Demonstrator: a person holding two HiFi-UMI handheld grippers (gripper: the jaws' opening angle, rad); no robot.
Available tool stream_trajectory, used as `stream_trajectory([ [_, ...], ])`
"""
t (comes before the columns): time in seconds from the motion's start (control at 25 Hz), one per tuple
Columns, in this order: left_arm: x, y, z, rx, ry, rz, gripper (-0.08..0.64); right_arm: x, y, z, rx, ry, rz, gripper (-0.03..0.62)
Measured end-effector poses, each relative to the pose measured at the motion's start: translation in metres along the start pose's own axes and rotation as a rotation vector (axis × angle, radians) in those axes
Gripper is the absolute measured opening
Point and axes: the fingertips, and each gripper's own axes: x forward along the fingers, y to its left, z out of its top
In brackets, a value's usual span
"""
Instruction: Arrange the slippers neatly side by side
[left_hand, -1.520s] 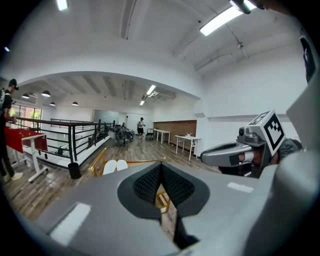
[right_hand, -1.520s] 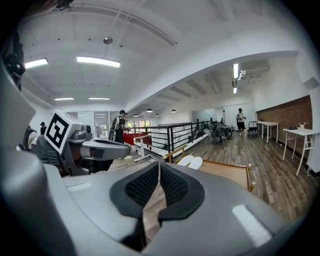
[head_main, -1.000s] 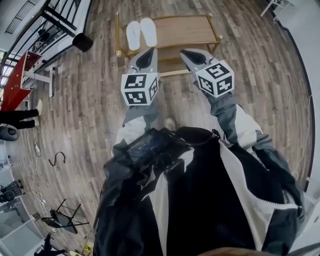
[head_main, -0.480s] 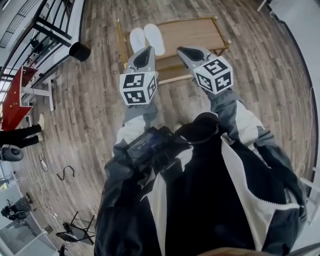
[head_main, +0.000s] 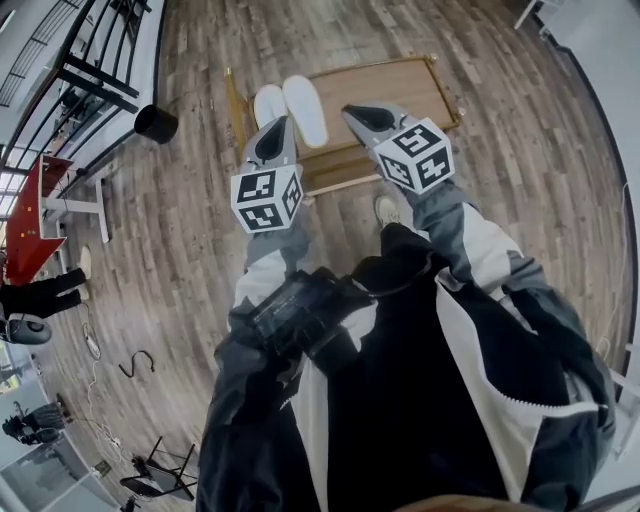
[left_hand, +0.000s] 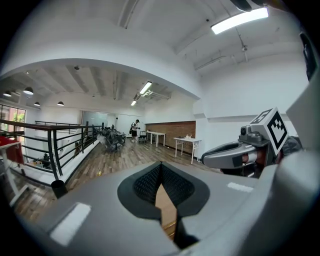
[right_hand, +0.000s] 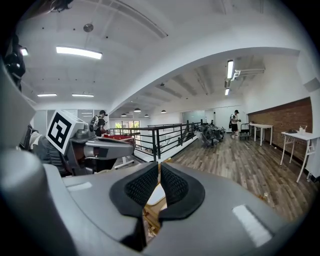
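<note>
Two white slippers (head_main: 270, 104) (head_main: 305, 108) lie side by side on the left end of a low wooden table (head_main: 390, 82). My left gripper (head_main: 274, 124) is held level just short of the nearer slipper, its jaws shut with nothing in them (left_hand: 161, 167). To its right, my right gripper (head_main: 352, 112) reaches over the table's near edge; its pads meet at the tips and hold nothing (right_hand: 159, 167). Through that gripper's jaw gap I see a bit of white slipper (right_hand: 155, 196) and table wood (right_hand: 149, 216).
A black bin (head_main: 155, 123) stands on the wood floor left of the table, by a black railing (head_main: 90, 55). A red table (head_main: 28, 195) and a person's legs (head_main: 40, 295) are at far left. A folded chair (head_main: 155, 478) and cable (head_main: 135, 365) lie lower left.
Both grippers have advanced toward the table together, and the table with the slippers now sits nearer and lower in the head view. Both jaws have stayed shut.
</note>
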Motion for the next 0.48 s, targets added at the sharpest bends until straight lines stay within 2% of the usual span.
stream_trajectory([
  [0.48,0.111,0.038,0.036,-0.018,0.008,0.145,0.005,0.076,-0.111,0.042,-0.028,0.004,0.141,0.025],
])
